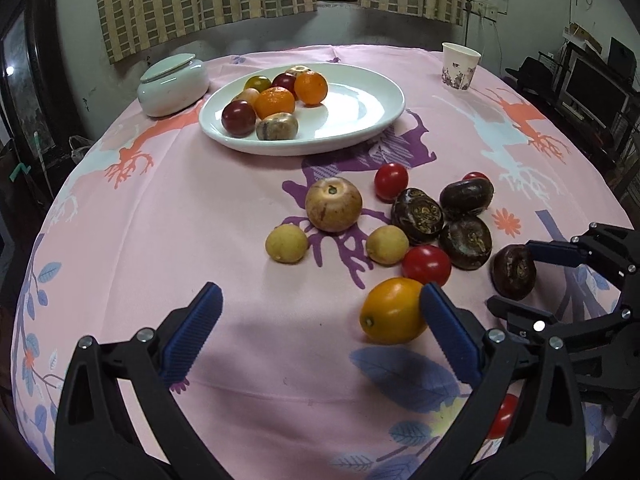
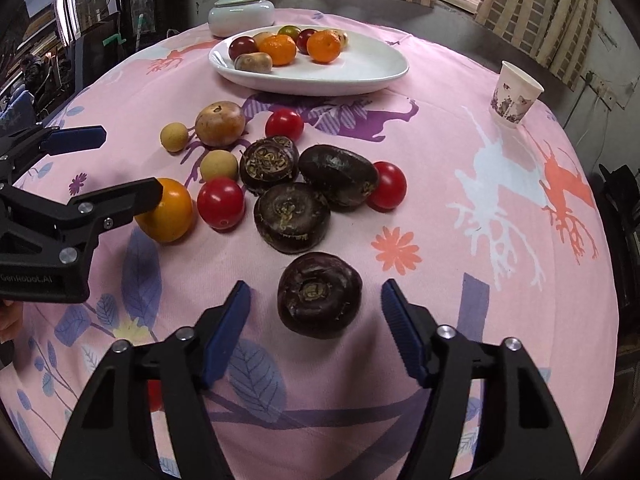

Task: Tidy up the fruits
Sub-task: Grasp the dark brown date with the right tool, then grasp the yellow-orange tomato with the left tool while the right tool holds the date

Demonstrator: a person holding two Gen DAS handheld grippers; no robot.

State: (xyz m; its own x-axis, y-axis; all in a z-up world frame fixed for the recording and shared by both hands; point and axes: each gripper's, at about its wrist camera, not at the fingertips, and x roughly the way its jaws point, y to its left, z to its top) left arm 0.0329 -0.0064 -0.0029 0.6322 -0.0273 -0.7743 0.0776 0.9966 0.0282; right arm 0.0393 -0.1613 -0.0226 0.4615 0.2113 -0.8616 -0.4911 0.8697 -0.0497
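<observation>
A white plate (image 1: 360, 96) at the back of the pink table holds several fruits, among them two oranges (image 1: 312, 87); it also shows in the right wrist view (image 2: 360, 64). Loose fruits lie nearer: red tomatoes (image 1: 426, 265), dark water chestnuts (image 1: 466, 242), small yellow fruits (image 1: 286, 243), a tan round fruit (image 1: 333, 204). My left gripper (image 1: 320, 322) is open and empty, its right finger beside a yellow-orange fruit (image 1: 390, 311). My right gripper (image 2: 316, 328) is open around a dark water chestnut (image 2: 319, 294), its fingers apart from it.
A white lidded jar (image 1: 174, 84) stands left of the plate. A paper cup (image 1: 459, 65) stands at the back right. One more red tomato (image 1: 502, 416) lies near the table's front edge, partly hidden by the left gripper.
</observation>
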